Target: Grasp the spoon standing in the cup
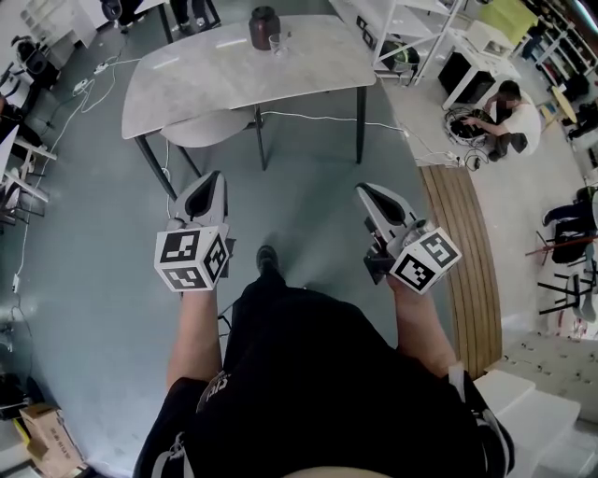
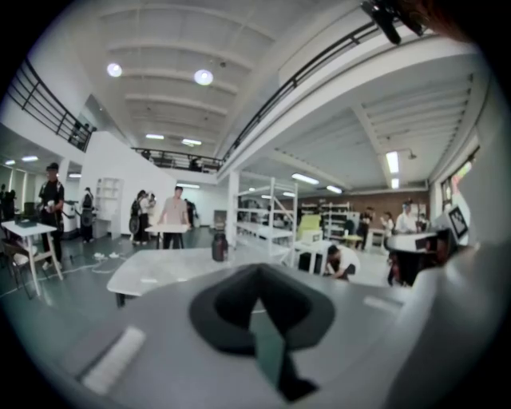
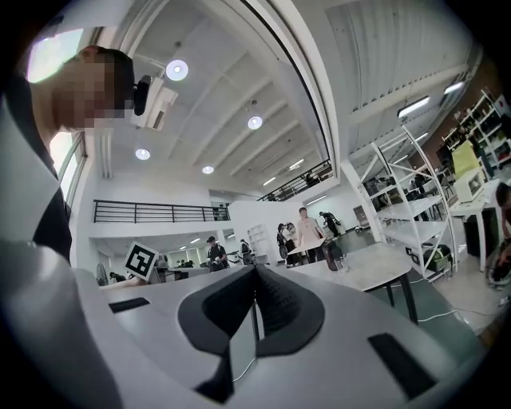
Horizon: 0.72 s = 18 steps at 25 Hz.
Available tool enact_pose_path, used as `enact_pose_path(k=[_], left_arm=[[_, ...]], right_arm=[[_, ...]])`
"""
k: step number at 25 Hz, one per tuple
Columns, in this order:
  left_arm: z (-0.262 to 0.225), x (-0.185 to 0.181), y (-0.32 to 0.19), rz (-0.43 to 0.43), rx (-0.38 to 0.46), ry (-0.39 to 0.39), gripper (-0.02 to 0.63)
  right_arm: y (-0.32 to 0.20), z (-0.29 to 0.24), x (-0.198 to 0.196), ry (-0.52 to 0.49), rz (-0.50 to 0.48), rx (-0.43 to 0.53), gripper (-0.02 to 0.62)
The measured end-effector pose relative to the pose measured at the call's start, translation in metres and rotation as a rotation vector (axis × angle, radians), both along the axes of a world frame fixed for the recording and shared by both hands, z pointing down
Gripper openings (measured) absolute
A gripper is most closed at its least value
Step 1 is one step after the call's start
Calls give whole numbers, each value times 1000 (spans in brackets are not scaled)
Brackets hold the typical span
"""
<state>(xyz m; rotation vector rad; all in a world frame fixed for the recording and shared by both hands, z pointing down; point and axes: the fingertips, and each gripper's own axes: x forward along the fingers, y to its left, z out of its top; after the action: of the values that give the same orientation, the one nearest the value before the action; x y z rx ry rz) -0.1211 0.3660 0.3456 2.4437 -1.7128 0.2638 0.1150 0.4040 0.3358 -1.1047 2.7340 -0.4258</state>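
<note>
The person stood holding the left gripper [image 1: 213, 179] and right gripper [image 1: 367, 192] out side by side, both with jaws pressed together and nothing between them. Well ahead of both tips stood a pale table [image 1: 187, 98]. At its far edge, beyond the grippers and roughly between their lines, a clear cup [image 1: 277, 43] sat just beside a dark jar [image 1: 264, 26]. The spoon was too small to make out.

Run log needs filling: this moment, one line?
left hand-held gripper shut, empty | right hand-held gripper shut, empty | pale grey rounded table ahead, not reached
</note>
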Motion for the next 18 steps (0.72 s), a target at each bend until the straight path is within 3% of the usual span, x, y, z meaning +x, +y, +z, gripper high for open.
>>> enact_pose_path(k=[8,18], left_arm=[[3,-1,-35,8,0,5,8],[-6,-5,-120,57,16,-4,8]], right_arm=[[-37,9,-9,35,-5,-24,-6],[-123,10,-35,43,-25,-41,-6]])
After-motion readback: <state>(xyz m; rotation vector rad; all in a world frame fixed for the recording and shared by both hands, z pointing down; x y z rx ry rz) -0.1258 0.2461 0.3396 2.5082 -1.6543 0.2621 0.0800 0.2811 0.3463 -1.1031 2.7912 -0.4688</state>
